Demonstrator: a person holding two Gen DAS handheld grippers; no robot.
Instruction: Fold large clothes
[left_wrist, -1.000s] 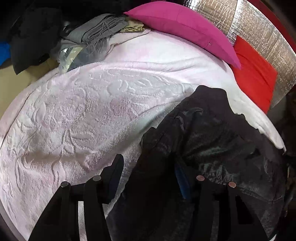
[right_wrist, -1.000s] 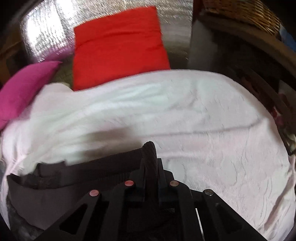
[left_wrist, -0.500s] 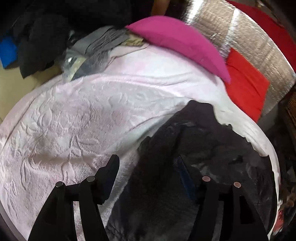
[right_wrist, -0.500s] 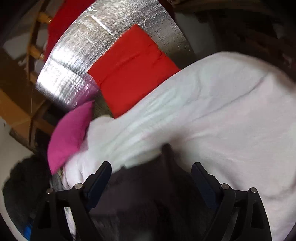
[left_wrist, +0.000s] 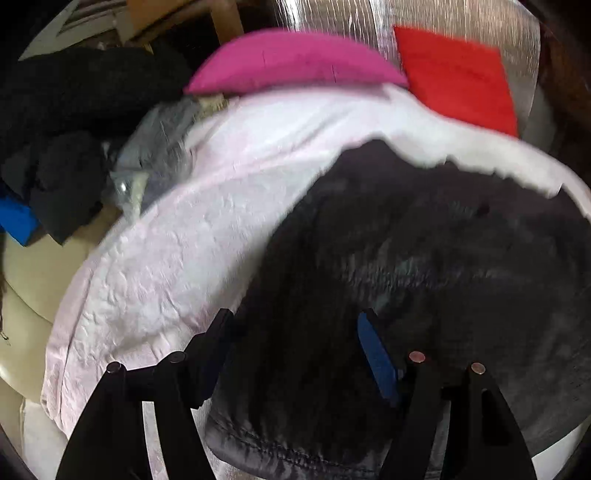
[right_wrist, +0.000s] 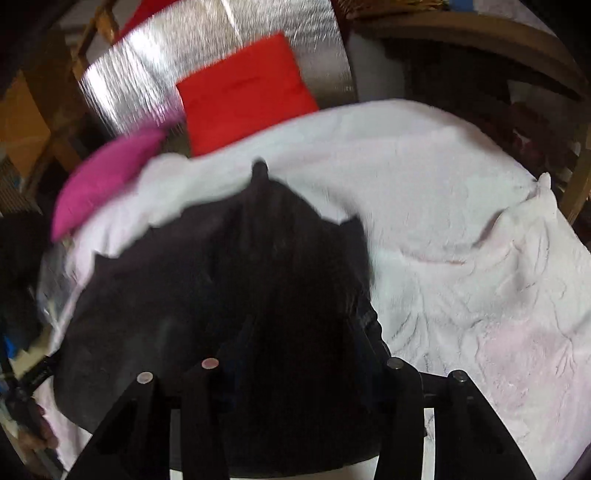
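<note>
Pink cushion (left_wrist: 291, 61) beyond dark garment (left_wrist: 424, 258)

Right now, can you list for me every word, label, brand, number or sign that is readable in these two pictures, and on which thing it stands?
None: no readable text in either view.
Dark garment: no label or print visible.
Pink pillow, red pillow: plain.
White bedspread: embossed pattern only, no letters.

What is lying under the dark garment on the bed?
The dark garment lies on a pale pink textured blanket, which shows all around it. The part of the blanket directly beneath is covered, so anything there cannot be seen.
</note>
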